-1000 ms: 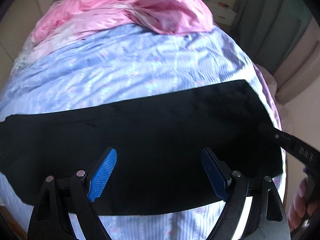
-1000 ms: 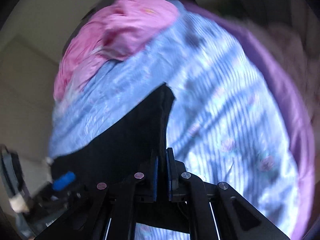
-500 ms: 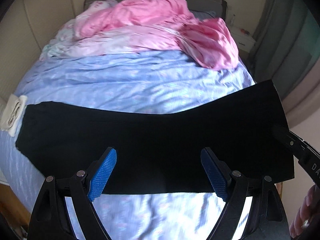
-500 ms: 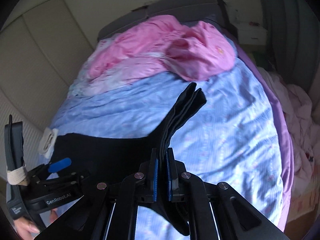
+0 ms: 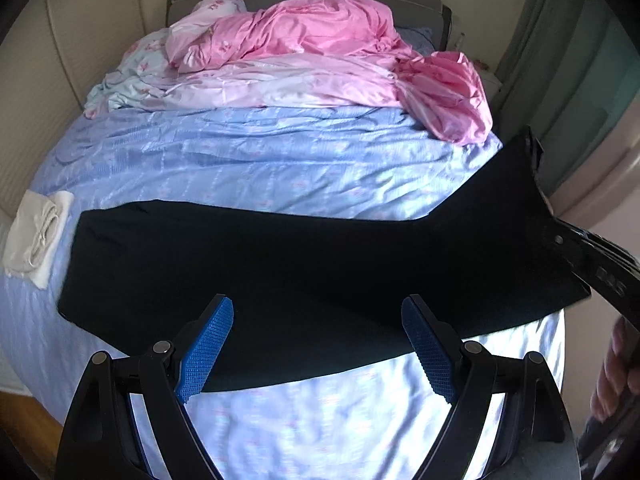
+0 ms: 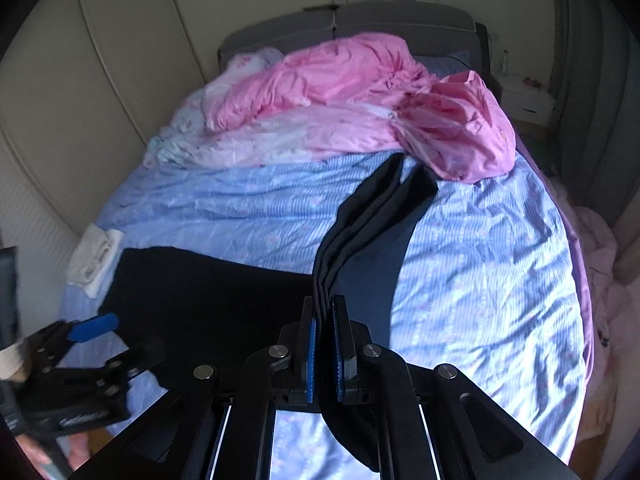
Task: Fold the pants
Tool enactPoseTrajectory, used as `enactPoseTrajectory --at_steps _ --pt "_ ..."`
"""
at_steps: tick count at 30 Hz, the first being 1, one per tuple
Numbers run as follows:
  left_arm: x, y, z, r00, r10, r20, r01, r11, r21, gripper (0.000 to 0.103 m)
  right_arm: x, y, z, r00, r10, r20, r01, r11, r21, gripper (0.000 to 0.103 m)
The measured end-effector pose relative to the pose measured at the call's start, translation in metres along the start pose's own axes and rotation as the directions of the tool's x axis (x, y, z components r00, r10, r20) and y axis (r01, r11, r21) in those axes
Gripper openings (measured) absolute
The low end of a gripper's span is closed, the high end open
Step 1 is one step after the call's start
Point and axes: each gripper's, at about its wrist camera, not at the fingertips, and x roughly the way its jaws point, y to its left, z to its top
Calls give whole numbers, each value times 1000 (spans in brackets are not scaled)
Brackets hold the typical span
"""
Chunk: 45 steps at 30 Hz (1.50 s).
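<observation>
1. The bed [image 5: 280, 168] with its blue striped sheet takes up nearly the whole room; a heap of pink bedding [image 5: 320, 52] is piled at the headboard end, and everything below is placed against that heap.
2. The black pants [image 5: 280, 272] lie across the bed on the near side of the pink heap, well apart from it. Their long axis runs crosswise, from a folded white cloth [image 5: 34, 236] at the left edge over to the right edge.
3. At the right end the fabric is lifted off the sheet, its layers stacked on edge and pointing up toward the pink heap [image 6: 380, 216].
4. The right gripper [image 6: 323, 356] is clamped on that raised end, fingers pressed together with the layers between them.
5. The left gripper [image 5: 316, 348] hangs over the middle of the pants on the side away from the heap, fingers spread wide, gripping nothing.
6. My guess: the raised end travels along that crosswise axis to the left end. The right hand already holds it, so it is the one placed to carry.
</observation>
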Motion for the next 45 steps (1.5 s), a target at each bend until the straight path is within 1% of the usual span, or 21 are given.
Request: enactPoseTrajectory --at_steps 3,6,11,14,16,20,27,32,37,39,41,42,43,44,45 --pt "-1 40 4 1000 -17 8 17 999 35 86 24 37 3 998 -54 -41 54 999 -3 8" --pt "7 76 6 1000 -11 -7 12 998 68 86 55 75 3 991 -111 -75 111 994 -12 8" --pt "24 131 7 999 0 -45 4 995 102 86 99 119 -2 982 -132 -135 138 990 34 8" --pt "41 156 10 996 -13 -88 22 995 96 86 128 150 -10 970 -135 -203 147 988 44 8" --pt "55 170 15 994 -7 -105 17 996 89 86 143 163 -16 960 -142 -240 155 987 36 8" --pt "75 189 20 992 -11 -129 19 998 63 86 176 183 -28 943 -135 -304 153 987 37 8" --pt "105 213 23 986 -8 -168 17 998 53 86 222 199 -38 916 -142 -376 171 984 43 8" --pt "114 228 22 984 -11 -179 17 999 31 86 243 204 -41 907 -122 -404 170 982 85 8" --pt "119 242 23 983 -8 -186 10 1000 13 86 255 222 -41 904 -107 -414 152 985 77 8" --pt "120 248 23 982 -1 -186 1 1000 3 86 262 228 -41 900 -107 -422 151 986 72 10" --pt "120 255 23 983 3 -186 -5 1000 -9 86 266 230 -43 896 -86 -436 137 987 86 20" --pt "120 260 22 983 4 -186 -8 1000 -20 86 268 232 -44 893 -43 -448 104 988 112 24" --pt "119 264 21 983 3 -186 -9 1000 -28 86 269 234 -45 892 -1 -452 69 988 134 31" --pt "119 269 20 983 2 -186 -10 999 -43 86 268 238 -46 892 41 -451 34 987 157 34" --pt "118 276 18 983 1 -186 -12 998 -60 86 266 241 -47 892 48 -449 27 987 160 35"
